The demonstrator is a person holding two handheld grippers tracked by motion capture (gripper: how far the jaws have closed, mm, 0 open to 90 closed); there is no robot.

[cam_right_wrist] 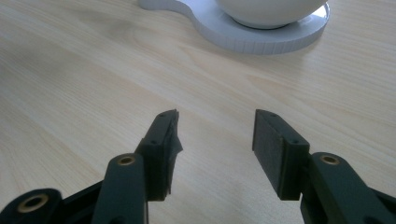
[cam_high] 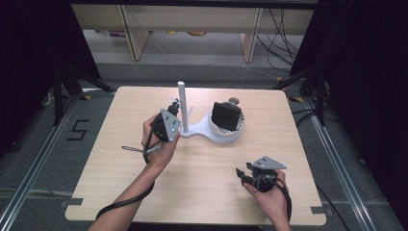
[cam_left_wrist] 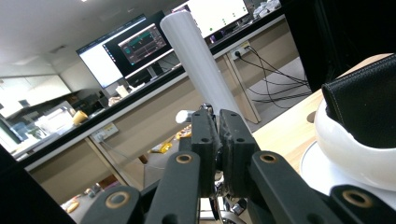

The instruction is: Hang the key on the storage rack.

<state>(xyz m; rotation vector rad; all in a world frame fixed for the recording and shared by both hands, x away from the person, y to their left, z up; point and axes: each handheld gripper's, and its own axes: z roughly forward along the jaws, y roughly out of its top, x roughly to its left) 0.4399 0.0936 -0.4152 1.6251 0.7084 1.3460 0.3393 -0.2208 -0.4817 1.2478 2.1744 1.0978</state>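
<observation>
Left gripper [cam_high: 174,107], jaws pressed together, empty, sits beside the upright white cylindrical post [cam_high: 182,107]. Right gripper [cam_right_wrist: 215,133] rests wide open, empty, above the pale wooden table [cam_right_wrist: 84,70].

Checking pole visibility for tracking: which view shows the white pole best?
High view: the pole shows whole, upright on its white base beside the bowl, with the left gripper right at it. Left gripper view shows the shaft close up, its foot hidden behind the jaws. Right gripper view catches the base edge.
</observation>
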